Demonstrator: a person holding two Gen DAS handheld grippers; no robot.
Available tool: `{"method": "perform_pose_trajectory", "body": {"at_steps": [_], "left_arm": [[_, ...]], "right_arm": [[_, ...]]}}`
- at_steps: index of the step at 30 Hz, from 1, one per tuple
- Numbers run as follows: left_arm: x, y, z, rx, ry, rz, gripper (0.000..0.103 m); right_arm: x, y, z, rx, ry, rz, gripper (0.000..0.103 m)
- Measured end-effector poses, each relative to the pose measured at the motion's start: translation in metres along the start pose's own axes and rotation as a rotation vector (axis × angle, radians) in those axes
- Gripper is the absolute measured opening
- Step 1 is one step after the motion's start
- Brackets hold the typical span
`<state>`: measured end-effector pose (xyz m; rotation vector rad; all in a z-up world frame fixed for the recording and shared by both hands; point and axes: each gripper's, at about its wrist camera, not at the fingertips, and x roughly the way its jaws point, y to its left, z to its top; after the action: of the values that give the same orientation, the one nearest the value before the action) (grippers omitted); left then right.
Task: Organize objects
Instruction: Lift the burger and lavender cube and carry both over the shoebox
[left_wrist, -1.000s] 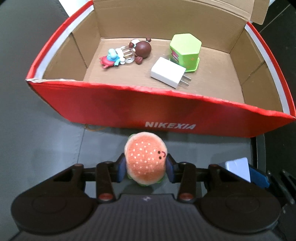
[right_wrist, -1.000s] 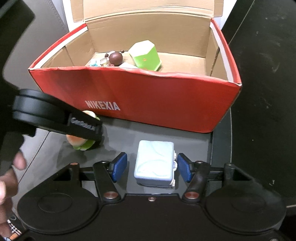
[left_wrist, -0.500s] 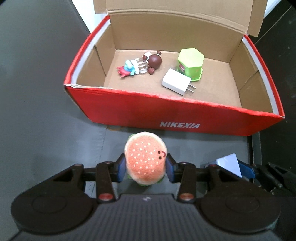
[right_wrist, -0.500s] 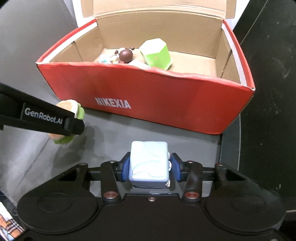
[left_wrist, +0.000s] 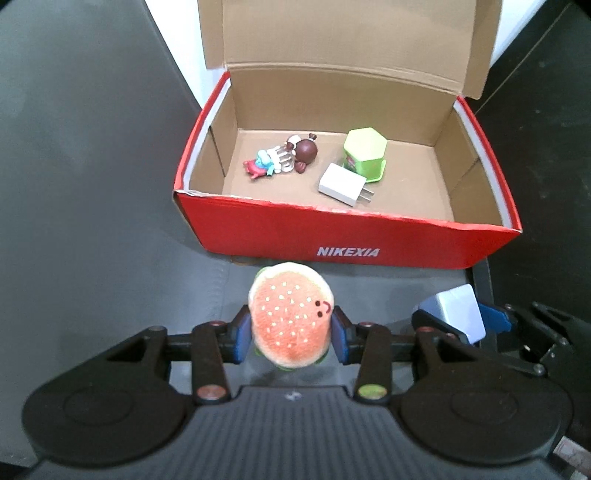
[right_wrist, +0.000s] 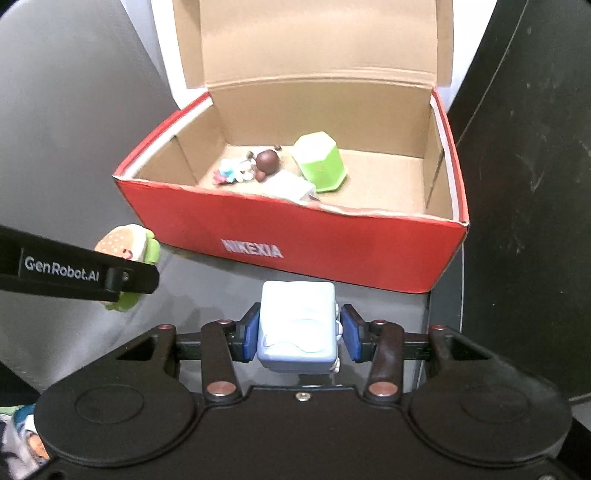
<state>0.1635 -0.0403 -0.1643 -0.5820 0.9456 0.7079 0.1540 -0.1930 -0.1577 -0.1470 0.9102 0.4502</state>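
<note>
**Two toys held before the open box**

The open red cardboard box (left_wrist: 347, 236) stands on the dark table. Right gripper (right_wrist: 298, 334) clamps a pale blue cube (right_wrist: 297, 326); left gripper (left_wrist: 290, 332) pinches an orange plush burger (left_wrist: 290, 319).

I see a dark grey tabletop (left_wrist: 92, 184) spread under everything. A white wall strip (left_wrist: 177, 59) shows behind it, and a black panel (right_wrist: 524, 184) stands at the right.

The right gripper (right_wrist: 298, 332) clamps a pale blue box (right_wrist: 297, 326) before the open red shoebox (right_wrist: 314, 240) — toys and a green container (right_wrist: 320, 162) inside. Leftward, another gripper's finger (right_wrist: 77, 271) crosses a burger toy (right_wrist: 127, 247).
</note>
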Motion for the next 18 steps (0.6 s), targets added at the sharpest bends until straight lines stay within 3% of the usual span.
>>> {"method": "perform_pose_trajectory", "body": {"at_steps": [12, 18], "left_arm": [[-0.039, 0.003, -0.012, 0.034, -0.04, -0.029, 0.042], [-0.055, -0.001, -0.017, 0.049, -0.061, -0.043, 0.042]], "right_arm": [[-0.044, -0.003, 0.004, 0.036, -0.034, 0.045, 0.044], [-0.071, -0.01, 0.003, 0.113, -0.07, 0.08, 0.044]]}}
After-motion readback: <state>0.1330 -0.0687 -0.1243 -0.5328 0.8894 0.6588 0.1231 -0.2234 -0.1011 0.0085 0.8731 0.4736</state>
